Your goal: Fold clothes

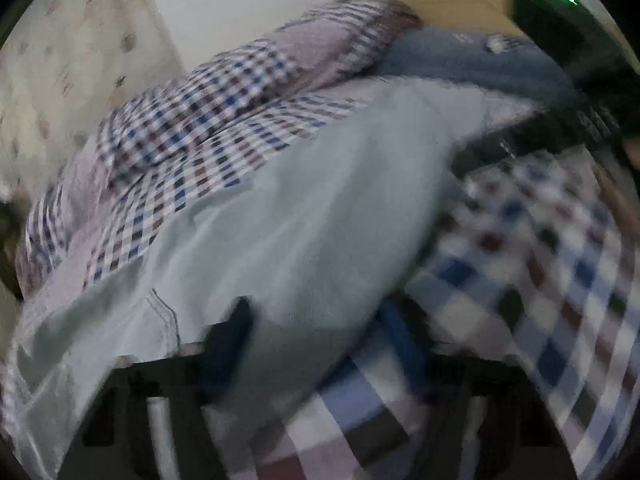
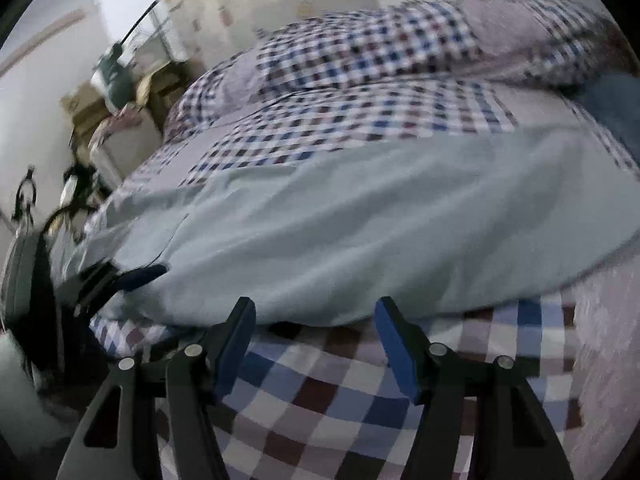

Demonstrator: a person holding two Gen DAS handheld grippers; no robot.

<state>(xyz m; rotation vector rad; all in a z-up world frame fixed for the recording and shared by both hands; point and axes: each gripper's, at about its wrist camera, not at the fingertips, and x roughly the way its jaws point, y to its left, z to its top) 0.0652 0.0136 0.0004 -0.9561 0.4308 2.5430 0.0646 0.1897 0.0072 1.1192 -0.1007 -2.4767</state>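
A pale blue-grey garment (image 2: 360, 224) is spread flat across a checked bedcover (image 2: 320, 400), and most of the middle of both views is filled by it. A stitched seam (image 1: 164, 312) is seen near its lower left edge in the left wrist view.

In the right wrist view the right gripper (image 2: 316, 312) is held just at the garment's near hem, low over the bedcover. Its two blue-padded fingers (image 2: 394, 336) are spread wide apart, and nothing is held between them.

The left gripper (image 1: 312, 320) is seen in its own view with the garment draped over and between its fingers; one dark finger (image 1: 236, 320) shows at the left and a blue one at the right, largely covered by cloth. The picture is blurred there, and whether the cloth is pinched cannot be told. In the right wrist view the same gripper (image 2: 132, 274) is seen at the garment's left corner, its tip touching the cloth.

Behind the garment a bunched checked quilt (image 2: 380, 48) lies along the far side of the bed, with a folded blue cloth (image 1: 472, 64) beside it. A patterned curtain (image 1: 68, 60) hangs at the wall, and cardboard boxes (image 2: 92, 112) are stacked beside the bed.
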